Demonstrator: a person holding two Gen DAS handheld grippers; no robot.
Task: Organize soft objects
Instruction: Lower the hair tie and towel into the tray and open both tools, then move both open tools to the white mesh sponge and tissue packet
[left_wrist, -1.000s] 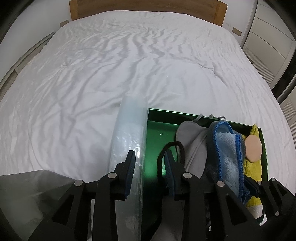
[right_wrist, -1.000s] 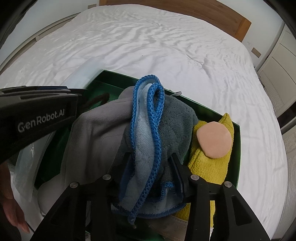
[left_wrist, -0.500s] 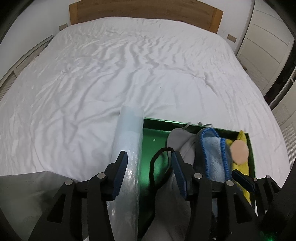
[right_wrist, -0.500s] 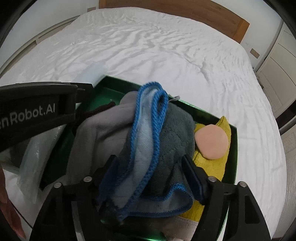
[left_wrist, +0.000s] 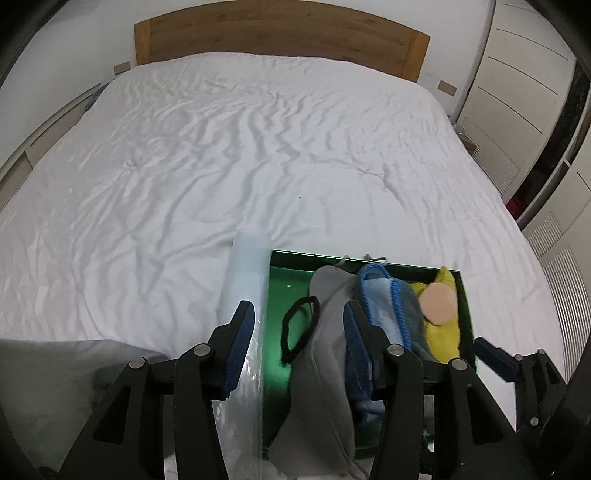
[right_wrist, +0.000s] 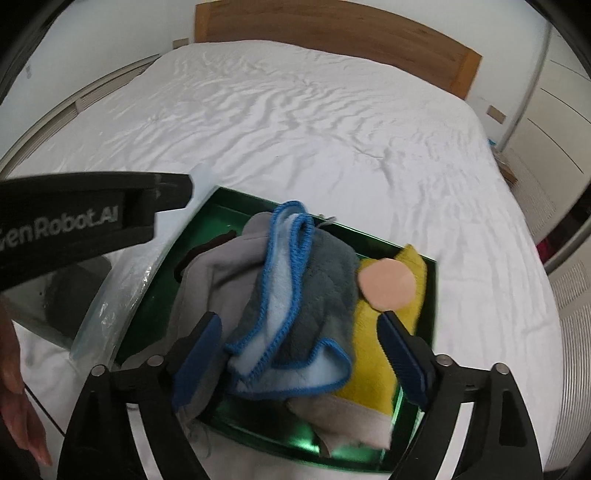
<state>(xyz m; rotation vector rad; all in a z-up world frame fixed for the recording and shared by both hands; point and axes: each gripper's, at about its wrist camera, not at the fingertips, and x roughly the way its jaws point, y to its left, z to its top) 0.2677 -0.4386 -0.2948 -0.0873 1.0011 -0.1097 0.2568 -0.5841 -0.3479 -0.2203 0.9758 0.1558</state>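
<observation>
- A tray (right_wrist: 236, 197) lies on the near part of the bed (left_wrist: 221, 166), the headboard (left_wrist: 280, 40) far behind.
- In the tray, 3 cloths sit side by side: garment (right_wrist: 218, 273) left, towel (right_wrist: 306, 295) middle, cloth (right_wrist: 373, 354) right.
- A plastic bag (left_wrist: 243, 273) lies along the tray's left edge.

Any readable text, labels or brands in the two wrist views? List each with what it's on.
"GenRobot.AI": pale letters on the black side of the left gripper, seen in the right wrist view; the first letter is cut by the picture edge.
Nothing else reads: the green tray, the cloths and the clear plastic lid show no print in either view.
</observation>
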